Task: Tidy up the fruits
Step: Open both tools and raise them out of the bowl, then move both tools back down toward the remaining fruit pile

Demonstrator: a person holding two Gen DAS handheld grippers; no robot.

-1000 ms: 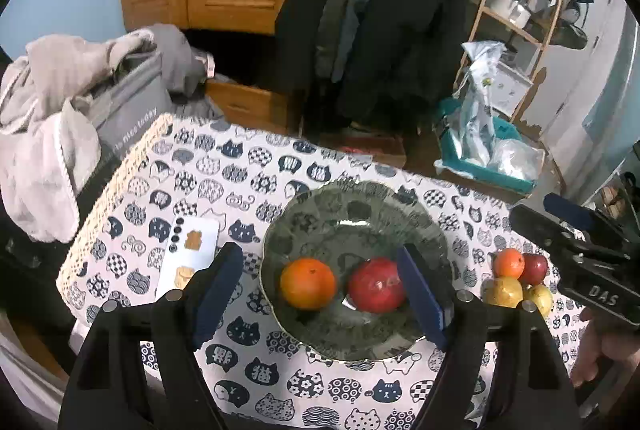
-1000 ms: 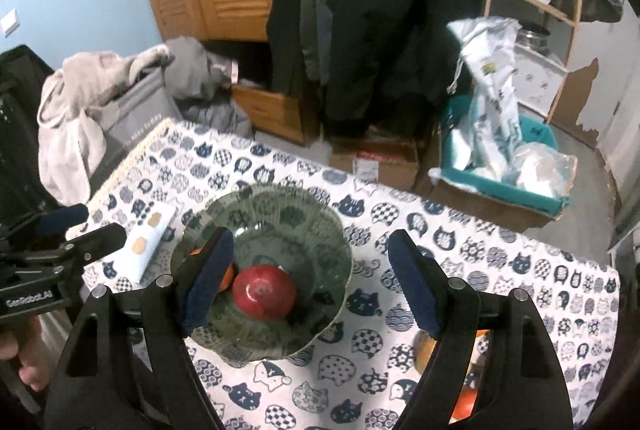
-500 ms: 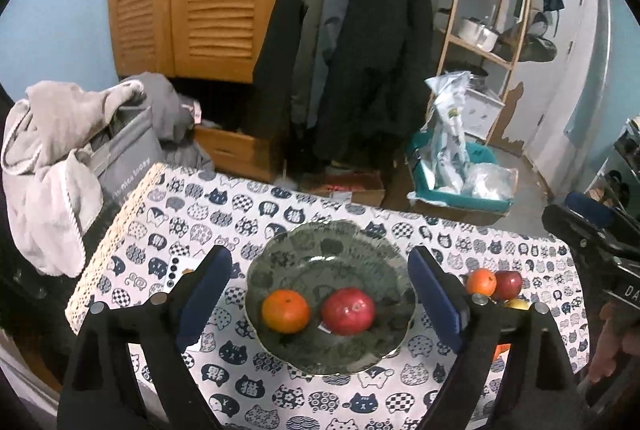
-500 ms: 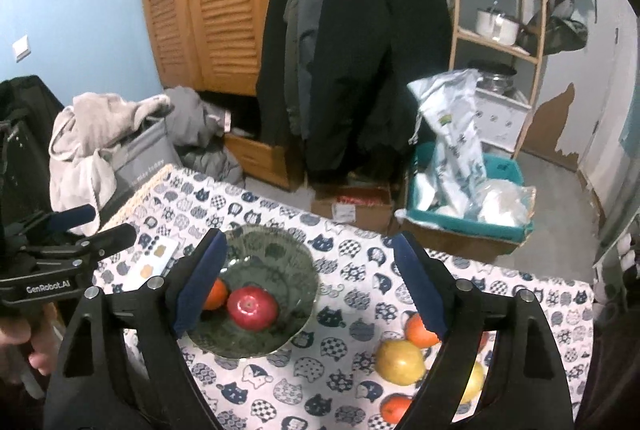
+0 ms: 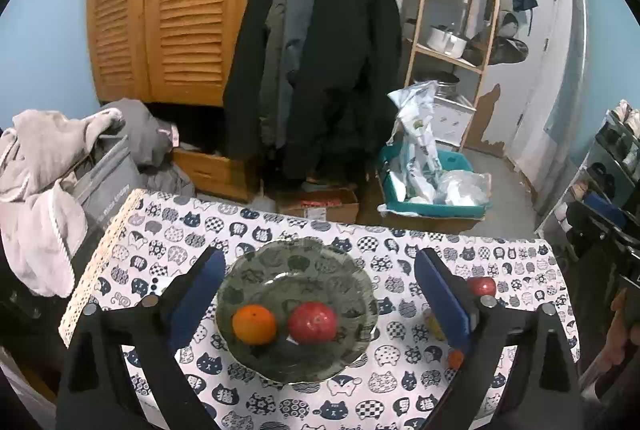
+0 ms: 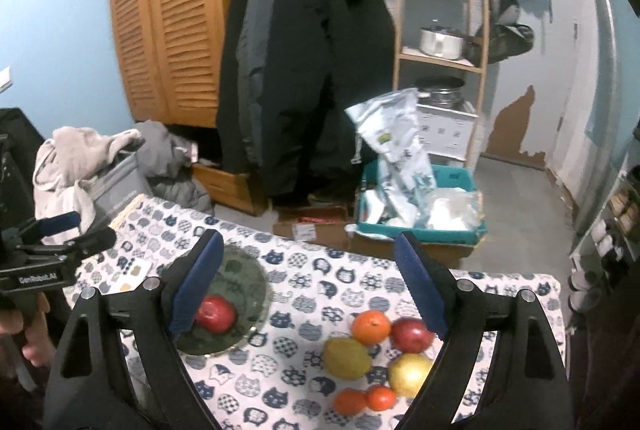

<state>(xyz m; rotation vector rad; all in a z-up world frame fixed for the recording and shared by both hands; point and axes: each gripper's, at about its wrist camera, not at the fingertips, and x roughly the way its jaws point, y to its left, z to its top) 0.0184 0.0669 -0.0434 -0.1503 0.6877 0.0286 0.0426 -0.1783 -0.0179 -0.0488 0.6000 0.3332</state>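
Note:
A green glass bowl (image 5: 300, 266) on the cat-print tablecloth holds an orange (image 5: 254, 324) and a red apple (image 5: 312, 322). My left gripper (image 5: 318, 262) hovers above and in front of the bowl, its jaws opening, with nothing between the pads. My right gripper (image 6: 308, 244) is open and empty above the cloth, between the bowl (image 6: 236, 270) and a loose cluster of fruit: an orange (image 6: 371, 326), a red apple (image 6: 412, 334), two yellow fruits (image 6: 346, 356) and two small oranges (image 6: 350, 402). The left finger partly hides the bowl's apple (image 6: 216, 314).
A white card (image 6: 132, 276) lies left of the bowl. Clothes (image 5: 40, 182) are heaped past the table's left edge. Beyond the far edge stand a cardboard box (image 5: 320, 206), a teal bin of bags (image 5: 432, 190), hanging coats and a wooden shelf.
Both grippers have risen and drawn back from the bowl, and their jaws have widened. The right view has swung right, bringing the loose fruit into sight.

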